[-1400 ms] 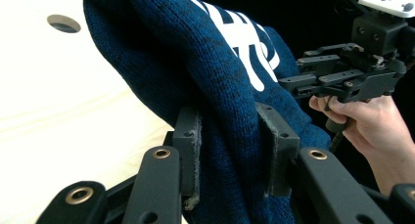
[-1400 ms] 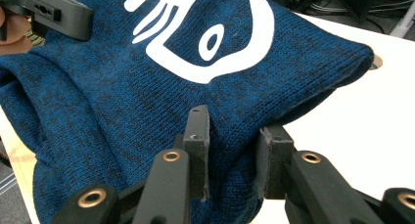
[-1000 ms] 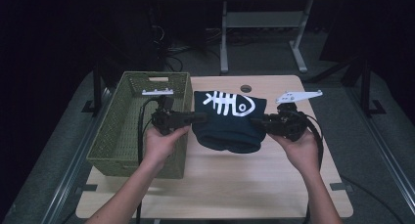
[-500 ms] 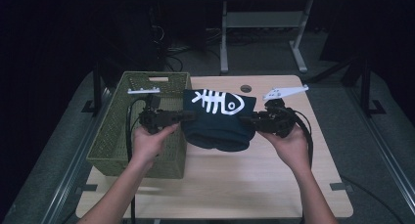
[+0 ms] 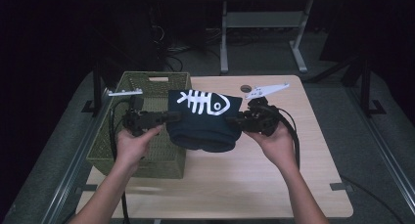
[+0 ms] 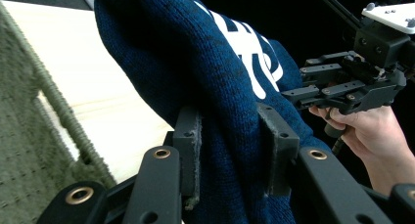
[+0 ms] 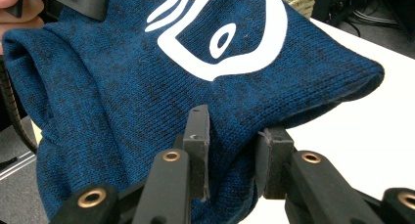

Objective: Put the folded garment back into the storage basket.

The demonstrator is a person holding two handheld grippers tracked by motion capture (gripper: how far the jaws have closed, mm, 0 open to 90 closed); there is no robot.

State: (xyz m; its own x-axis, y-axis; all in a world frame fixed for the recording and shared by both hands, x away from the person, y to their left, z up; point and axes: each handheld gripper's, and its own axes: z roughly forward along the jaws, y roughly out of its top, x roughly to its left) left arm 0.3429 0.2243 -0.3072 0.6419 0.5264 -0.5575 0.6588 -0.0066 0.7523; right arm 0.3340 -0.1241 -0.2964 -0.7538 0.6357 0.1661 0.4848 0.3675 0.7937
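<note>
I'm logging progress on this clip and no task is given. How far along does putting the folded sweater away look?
Done: the dark blue sweater is folded into a bundle, fish-bone print up. In hand: the left gripper and right gripper each clamp a side of it, holding it up off the table right beside the green basket. Left, probably: carrying it over the rim, lowering it in and letting go.

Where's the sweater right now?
In the high view the folded sweater hangs above the table between the left gripper and right gripper, beside the basket.
</note>
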